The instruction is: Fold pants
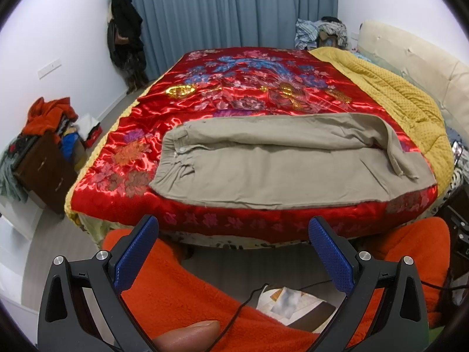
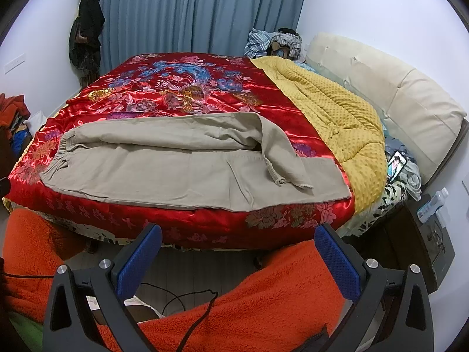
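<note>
Beige pants (image 1: pixel 278 167) lie sideways on the red floral bedspread (image 1: pixel 234 88), near the bed's front edge. The waistband is at the left, and one leg is folded back over itself at the right. They show the same way in the right wrist view (image 2: pixel 176 170). My left gripper (image 1: pixel 233 228) is open and empty, held back from the bed edge over orange fleece-covered legs. My right gripper (image 2: pixel 239 234) is open and empty too, below the bed's front edge.
A yellow quilt (image 2: pixel 337 117) lies on the bed's right side against a cream headboard (image 2: pixel 395 94). A phone (image 2: pixel 396 164) and nightstand (image 2: pixel 425 243) are at the right. A cluttered brown cabinet (image 1: pixel 44 170) stands left. Blue curtains (image 1: pixel 219 8) hang behind. Cables run across the floor.
</note>
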Available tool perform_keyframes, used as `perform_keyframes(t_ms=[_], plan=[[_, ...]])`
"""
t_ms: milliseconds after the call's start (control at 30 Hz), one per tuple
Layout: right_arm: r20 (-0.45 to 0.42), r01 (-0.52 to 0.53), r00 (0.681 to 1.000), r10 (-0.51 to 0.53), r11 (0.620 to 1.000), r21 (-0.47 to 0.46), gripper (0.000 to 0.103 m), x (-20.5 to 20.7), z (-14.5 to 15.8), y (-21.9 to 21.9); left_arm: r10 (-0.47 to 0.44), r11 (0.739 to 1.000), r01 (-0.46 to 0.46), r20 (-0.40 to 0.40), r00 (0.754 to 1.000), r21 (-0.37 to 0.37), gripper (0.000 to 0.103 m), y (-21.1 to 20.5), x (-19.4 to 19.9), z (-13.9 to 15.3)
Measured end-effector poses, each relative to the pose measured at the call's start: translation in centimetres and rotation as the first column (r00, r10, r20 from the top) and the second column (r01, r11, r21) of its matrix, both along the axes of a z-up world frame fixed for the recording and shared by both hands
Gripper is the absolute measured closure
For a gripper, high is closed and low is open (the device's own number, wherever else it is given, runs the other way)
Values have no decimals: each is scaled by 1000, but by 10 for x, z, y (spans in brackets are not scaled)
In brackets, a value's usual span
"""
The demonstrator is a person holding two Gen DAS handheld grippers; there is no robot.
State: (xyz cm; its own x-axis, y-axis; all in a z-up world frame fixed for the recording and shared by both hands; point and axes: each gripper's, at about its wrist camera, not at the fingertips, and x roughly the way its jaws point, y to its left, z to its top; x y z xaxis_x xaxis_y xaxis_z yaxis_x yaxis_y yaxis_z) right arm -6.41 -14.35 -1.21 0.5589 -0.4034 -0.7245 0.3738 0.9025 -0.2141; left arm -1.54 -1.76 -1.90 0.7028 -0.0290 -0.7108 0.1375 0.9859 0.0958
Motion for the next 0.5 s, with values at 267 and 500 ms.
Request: perform_keyframes(t_ms=[267, 500], plan=[[-2, 5, 1000, -5, 1000, 5, 0, 1, -4, 1, -1, 1000, 1, -1, 1000, 0, 1, 1, 1, 1], [-12, 3, 1000, -3, 1000, 14, 0, 3, -5, 2, -1, 1000, 1, -3, 1000, 0, 1, 2, 2, 2]])
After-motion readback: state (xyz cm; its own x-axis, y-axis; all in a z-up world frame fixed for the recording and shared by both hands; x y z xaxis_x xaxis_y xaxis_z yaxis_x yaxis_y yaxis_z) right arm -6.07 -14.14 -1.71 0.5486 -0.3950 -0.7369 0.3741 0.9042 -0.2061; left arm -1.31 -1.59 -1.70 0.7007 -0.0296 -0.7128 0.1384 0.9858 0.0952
